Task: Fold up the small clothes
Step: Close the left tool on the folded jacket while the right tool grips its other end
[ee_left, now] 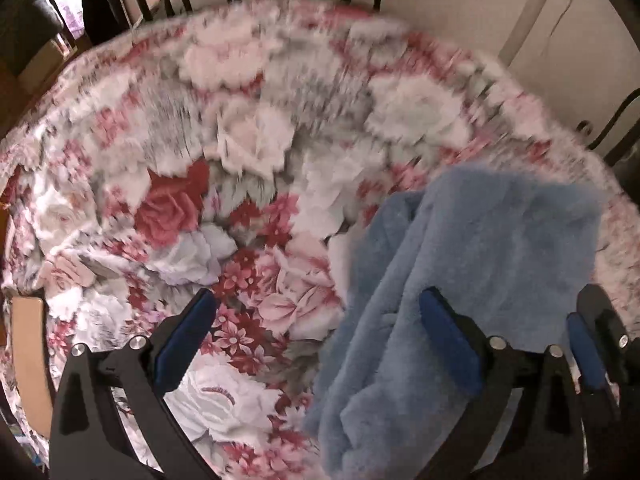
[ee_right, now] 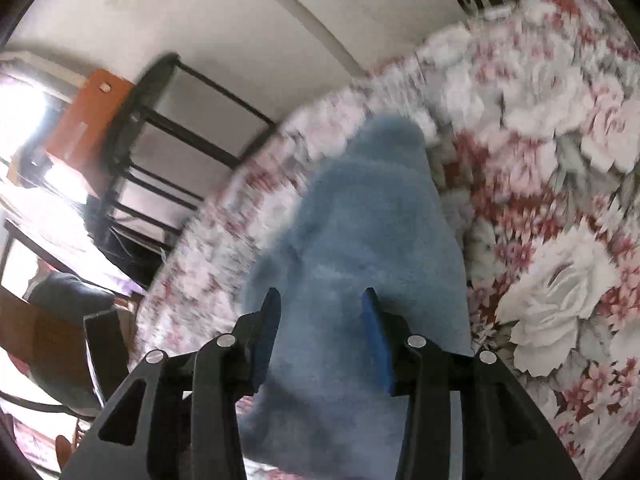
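Both my left gripper (ee_left: 316, 312) and right gripper (ee_right: 320, 300) stand parted, empty, over the blue fleece garment (ee_right: 360, 220) on the floral blanket (ee_left: 240, 140).

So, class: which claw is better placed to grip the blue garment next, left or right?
Right, probably. The right claw is open straddling the garment; the left claw gapes mostly over the bedspread.

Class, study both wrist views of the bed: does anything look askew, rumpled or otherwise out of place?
Yes. The blue fleece garment lies bunched and crooked on the floral blanket, one layer lapped unevenly over another rather than squarely folded. It also sits close to the blanket's edge in the right wrist view. Motion blur hides finer detail.
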Available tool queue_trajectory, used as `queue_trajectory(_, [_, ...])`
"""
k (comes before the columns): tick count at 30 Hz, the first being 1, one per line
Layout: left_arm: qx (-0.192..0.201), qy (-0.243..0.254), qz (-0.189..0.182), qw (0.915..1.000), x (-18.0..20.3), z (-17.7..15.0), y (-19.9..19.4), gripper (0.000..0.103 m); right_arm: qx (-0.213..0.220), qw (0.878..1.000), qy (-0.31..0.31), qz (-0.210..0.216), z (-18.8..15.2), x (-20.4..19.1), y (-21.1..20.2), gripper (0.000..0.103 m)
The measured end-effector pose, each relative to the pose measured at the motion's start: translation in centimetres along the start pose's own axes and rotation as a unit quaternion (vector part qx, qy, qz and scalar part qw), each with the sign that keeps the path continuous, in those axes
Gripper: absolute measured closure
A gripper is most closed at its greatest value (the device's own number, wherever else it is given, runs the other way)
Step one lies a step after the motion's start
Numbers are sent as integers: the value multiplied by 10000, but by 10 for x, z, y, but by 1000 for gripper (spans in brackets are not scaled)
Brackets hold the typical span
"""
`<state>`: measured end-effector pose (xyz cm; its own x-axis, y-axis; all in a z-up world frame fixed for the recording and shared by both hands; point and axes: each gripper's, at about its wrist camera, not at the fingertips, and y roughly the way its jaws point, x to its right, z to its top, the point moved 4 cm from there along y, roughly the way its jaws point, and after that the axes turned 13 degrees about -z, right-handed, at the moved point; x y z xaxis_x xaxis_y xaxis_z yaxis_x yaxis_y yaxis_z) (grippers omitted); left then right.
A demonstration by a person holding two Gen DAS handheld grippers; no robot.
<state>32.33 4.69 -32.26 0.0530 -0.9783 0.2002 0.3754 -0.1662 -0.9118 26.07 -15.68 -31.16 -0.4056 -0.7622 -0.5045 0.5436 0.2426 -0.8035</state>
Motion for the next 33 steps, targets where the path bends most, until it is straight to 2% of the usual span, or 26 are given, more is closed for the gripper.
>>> queue_trajectory(2, [-193,-129,-54,9997,-10,-2,17,4,-99,9999,56,-29,-2,8,15,71])
queue_trajectory(3, [-260,-185,-127,9994,-15,-1,23,4,-117,9999,76,-56,-2,12,20,84])
queue_trajectory(4, [-284,-228,-174,9992,-17,-1,27,4,-173,9996,212,29,-2,20,26,93])
queue_trajectory(6, [-332,-305,-278,9986,-22,-1,34,4,-289,9980,510,235,-2,33,34,103])
queue_trajectory(8, [-321,-326,-295,9985,-23,-2,38,4,-395,9951,756,507,-2,43,39,103])
queue_trajectory(11, [-247,-296,-267,9989,-23,-2,35,4,-315,9963,655,460,-2,40,31,103])
queue_trajectory(13, [-214,-492,-517,9972,-28,-3,27,4,-174,9980,520,327,-3,34,17,102])
queue_trajectory(15, [-109,-631,-763,9950,-35,-5,9,4,-30,9994,289,165,-4,22,0,96])
queue_trajectory(17, [77,-501,-644,9966,-38,-8,-10,4,240,9996,-175,4,-7,5,-23,76])
queue_trajectory(18, [161,-391,-496,9979,-39,-11,-20,4,354,9986,-392,-59,-13,-4,-36,61])
queue_trajectory(19, [198,-267,-351,9988,-41,-15,-28,5,354,9980,-515,-41,-18,-9,-43,59])
queue_trajectory(21, [81,-172,-317,9993,-42,-26,-34,5,211,9980,-591,-18,-28,-12,-50,59])
queue_trajectory(26, [-262,-99,-189,9994,-46,-49,-28,4,-267,9983,-375,-356,-44,11,-40,62])
queue_trajectory(28, [-540,47,209,9983,-47,-58,-10,4,-606,9965,-231,-525,-50,28,-22,79])
queue_trajectory(29, [-791,94,456,9958,-50,-64,6,4,-741,9961,-64,-480,-54,39,-16,84])
queue_trajectory(30, [-989,27,520,9937,-55,-68,19,4,-858,9954,140,-391,-55,46,-11,94])
queue_trajectory(33, [-999,-274,296,9942,-64,-64,19,4,-1008,9937,497,-49,-51,57,-8,97])
